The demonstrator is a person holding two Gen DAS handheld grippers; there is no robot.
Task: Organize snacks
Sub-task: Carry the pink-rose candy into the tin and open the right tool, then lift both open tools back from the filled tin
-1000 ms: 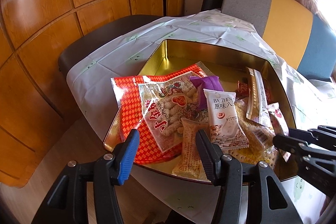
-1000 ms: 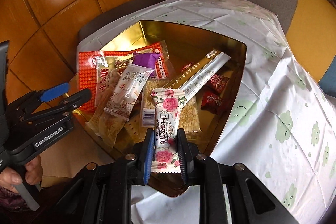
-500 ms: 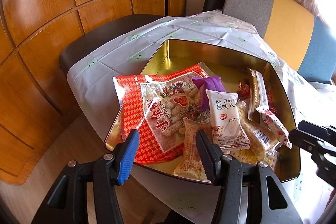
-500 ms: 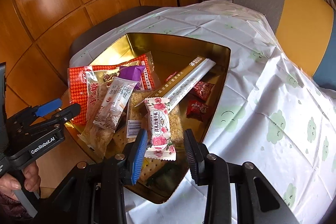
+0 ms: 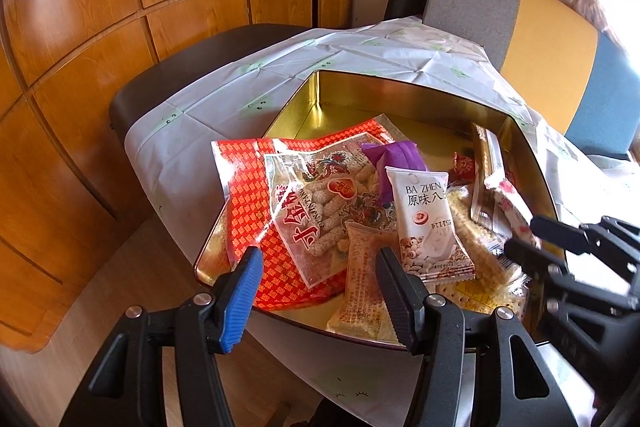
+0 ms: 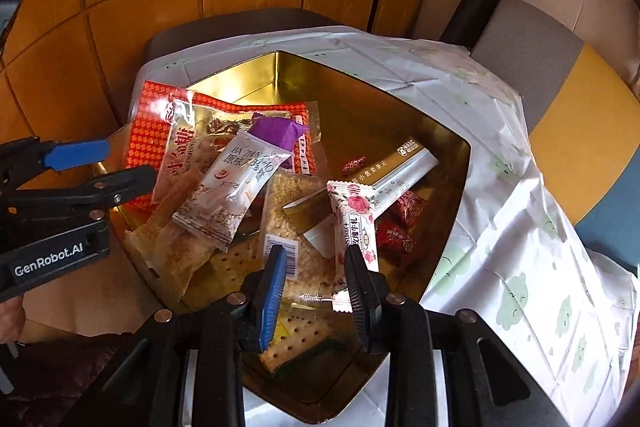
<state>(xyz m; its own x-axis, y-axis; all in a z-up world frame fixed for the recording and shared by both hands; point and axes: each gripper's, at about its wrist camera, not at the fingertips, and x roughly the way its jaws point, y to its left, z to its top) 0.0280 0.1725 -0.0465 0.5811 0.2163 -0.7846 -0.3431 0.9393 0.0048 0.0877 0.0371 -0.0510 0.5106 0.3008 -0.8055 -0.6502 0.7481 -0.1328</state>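
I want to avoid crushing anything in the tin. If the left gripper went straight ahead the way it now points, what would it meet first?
Probably the orange-wrapped snack, which lies between the open jaws of the left gripper at the near edge of the gold tin. The peanut bag lies just beyond; depth is unclear.

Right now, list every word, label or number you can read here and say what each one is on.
"GenRobot.AI": side of the left gripper.
"BA ZHEN" and "原味八": white snack packet.
Large red characters on the clear peanut-snack bag: stylised, not readable for certain.
Rose-print packet, gold-and-white stick box, barcode label: print too small or blurred.
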